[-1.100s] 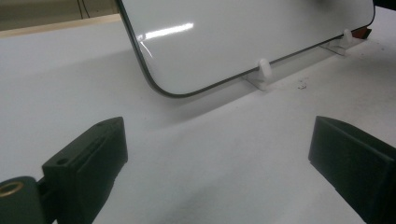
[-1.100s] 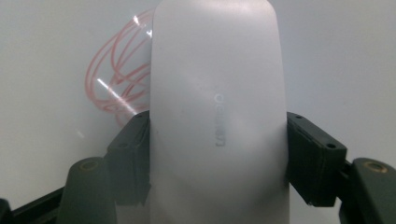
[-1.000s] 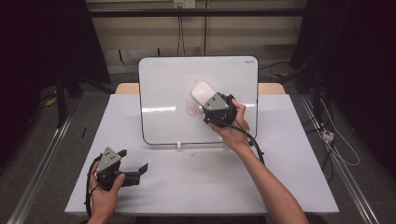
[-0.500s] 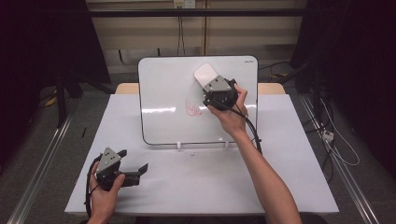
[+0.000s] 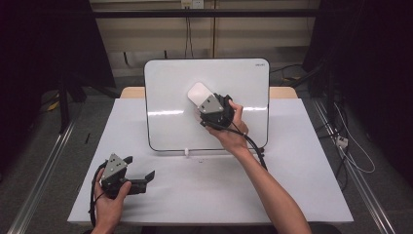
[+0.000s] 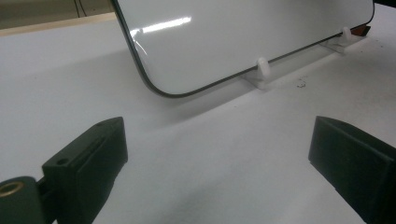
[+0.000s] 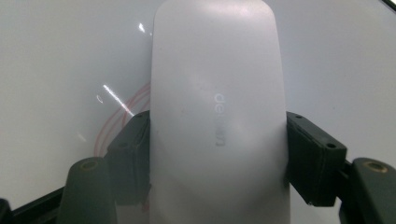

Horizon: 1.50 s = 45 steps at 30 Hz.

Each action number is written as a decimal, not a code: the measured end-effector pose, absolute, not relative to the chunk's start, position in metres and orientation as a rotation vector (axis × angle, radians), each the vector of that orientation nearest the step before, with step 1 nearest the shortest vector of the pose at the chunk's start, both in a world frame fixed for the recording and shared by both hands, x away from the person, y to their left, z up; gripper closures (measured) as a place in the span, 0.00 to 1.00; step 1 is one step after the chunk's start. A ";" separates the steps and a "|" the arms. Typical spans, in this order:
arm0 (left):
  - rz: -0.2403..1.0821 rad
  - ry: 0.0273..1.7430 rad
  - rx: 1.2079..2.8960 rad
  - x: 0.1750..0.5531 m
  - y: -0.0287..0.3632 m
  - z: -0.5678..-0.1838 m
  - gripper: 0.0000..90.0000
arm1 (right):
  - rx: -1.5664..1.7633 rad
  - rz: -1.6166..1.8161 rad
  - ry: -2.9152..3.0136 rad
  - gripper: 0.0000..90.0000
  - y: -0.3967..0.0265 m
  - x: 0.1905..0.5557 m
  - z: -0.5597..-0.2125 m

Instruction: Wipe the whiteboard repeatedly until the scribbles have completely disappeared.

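Note:
A whiteboard [image 5: 170,92] stands tilted on small white feet at the back of the table. My right gripper [image 5: 203,103] is shut on a white eraser [image 5: 198,92], which lies flat against the board's middle. In the right gripper view the eraser [image 7: 217,93] sits between both black pads, with faint red marker rings [image 7: 119,123] on the whiteboard [image 7: 56,70] to its left. My left gripper [image 5: 141,173] rests near the table's front left, open with nothing between its fingers. In the left gripper view the whiteboard's [image 6: 233,37] lower corner and a white foot [image 6: 262,67] lie ahead.
The white table [image 5: 292,165] is edged by dark floor and metal rails [image 5: 44,165]. Cables [image 5: 350,146] lie on the floor at the right. The right gripper's cable [image 5: 253,144] trails down over the board's lower edge.
My right gripper has carried the eraser across the board: up toward the top edge, then back down and left to the middle. The left gripper has stayed put.

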State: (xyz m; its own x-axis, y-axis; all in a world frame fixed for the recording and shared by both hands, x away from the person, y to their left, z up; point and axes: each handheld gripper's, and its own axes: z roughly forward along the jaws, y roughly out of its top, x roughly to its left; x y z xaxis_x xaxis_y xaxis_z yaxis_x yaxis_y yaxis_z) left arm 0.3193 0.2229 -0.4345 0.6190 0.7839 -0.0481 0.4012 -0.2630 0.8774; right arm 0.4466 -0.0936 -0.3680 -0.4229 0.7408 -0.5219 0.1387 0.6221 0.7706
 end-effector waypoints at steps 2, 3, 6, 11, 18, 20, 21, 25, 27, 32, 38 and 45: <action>0.500 0.946 1.881 0.319 0.223 -0.434 0.05 | 0.694 0.808 1.911 0.35 -0.094 0.448 -0.367; 0.499 0.946 1.882 0.319 0.223 -0.435 0.05 | 0.703 0.816 1.907 0.35 -0.095 0.449 -0.366; 0.496 0.944 1.885 0.319 0.222 -0.435 0.05 | 0.725 0.824 1.890 0.35 -0.099 0.453 -0.361; 0.497 0.941 1.887 0.319 0.222 -0.435 0.05 | 0.796 0.830 1.845 0.35 -0.114 0.467 -0.345; 0.498 0.948 1.885 0.319 0.225 -0.435 0.05 | 0.865 0.842 1.798 0.35 -0.132 0.480 -0.328; 0.501 0.947 1.885 0.319 0.225 -0.434 0.05 | 0.867 0.839 1.779 0.35 -0.130 0.478 -0.330; 0.501 0.950 1.879 0.319 0.224 -0.434 0.05 | 0.863 0.844 1.781 0.35 -0.129 0.477 -0.331; 0.502 0.945 1.885 0.320 0.223 -0.434 0.05 | 0.829 0.835 1.809 0.35 -0.120 0.469 -0.343; 0.501 0.944 1.885 0.319 0.222 -0.434 0.05 | 0.798 0.832 1.829 0.35 -0.113 0.463 -0.351; 0.501 0.946 1.885 0.319 0.222 -0.435 0.05 | 0.740 0.823 1.867 0.35 -0.102 0.448 -0.368; 0.508 0.945 1.890 0.320 0.223 -0.435 0.05 | 0.675 0.793 1.910 0.35 -0.101 0.436 -0.376; 0.506 0.947 1.886 0.319 0.224 -0.434 0.05 | 0.723 0.809 1.886 0.35 -0.111 0.448 -0.366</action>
